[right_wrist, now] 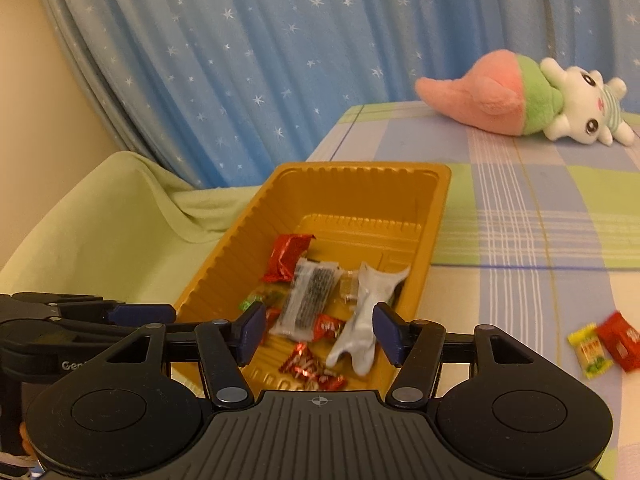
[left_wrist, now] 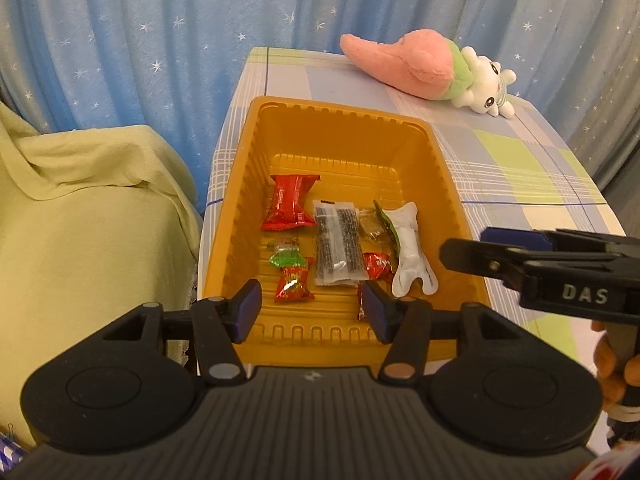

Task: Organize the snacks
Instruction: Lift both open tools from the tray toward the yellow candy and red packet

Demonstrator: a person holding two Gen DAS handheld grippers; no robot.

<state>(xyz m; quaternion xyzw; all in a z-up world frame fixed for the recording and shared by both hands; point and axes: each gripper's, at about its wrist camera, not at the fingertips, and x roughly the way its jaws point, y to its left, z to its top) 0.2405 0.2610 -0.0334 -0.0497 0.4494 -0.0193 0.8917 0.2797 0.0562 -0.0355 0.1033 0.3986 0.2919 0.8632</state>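
Gold plastic tray [left_wrist: 240, 184], one, ribbed walls, deep, set at the table's [left_wrist: 520, 168] edge nearest the green-draped seat [left_wrist: 80, 220]. The table wears a plaid cloth in lilac, lime and white.

Around the tray: one plush toy [left_wrist: 432, 66], pink and green with a white animal head, lying on its side well beyond the tray's far rim; a blue star-print curtain [left_wrist: 140, 40] behind everything.

Contents of the tray, counted from the left wrist view:
- one large red wrapper [left_wrist: 289, 203], toward the far left of the floor;
- one clear packet with dark filling [left_wrist: 337, 242], at the centre;
- one white pouch [left_wrist: 411, 250], by the right wall, its top edge overlapping a green-edged clear sachet [left_wrist: 374, 226];
- one green candy [left_wrist: 286, 256] and one red-and-yellow candy [left_wrist: 293, 286], near left;
- small red foil candies [left_wrist: 378, 266], at least two, near right; exact count unclear.

Outside the tray, to its right on the cloth: one yellow snack packet [right_wrist: 591, 350] touching one red snack packet [right_wrist: 618, 340], both blurred.

Left hand-held gripper [left_wrist: 311, 305]: released, jaws apart over the tray's near end, nothing between the pads.
Right hand-held gripper [right_wrist: 319, 332]: released, jaws apart over the tray's near right corner; the white pouch lies below the gap, not pinched. It crosses the tray's right rim in the left view, a person's fingers [left_wrist: 612, 364] on its handle.
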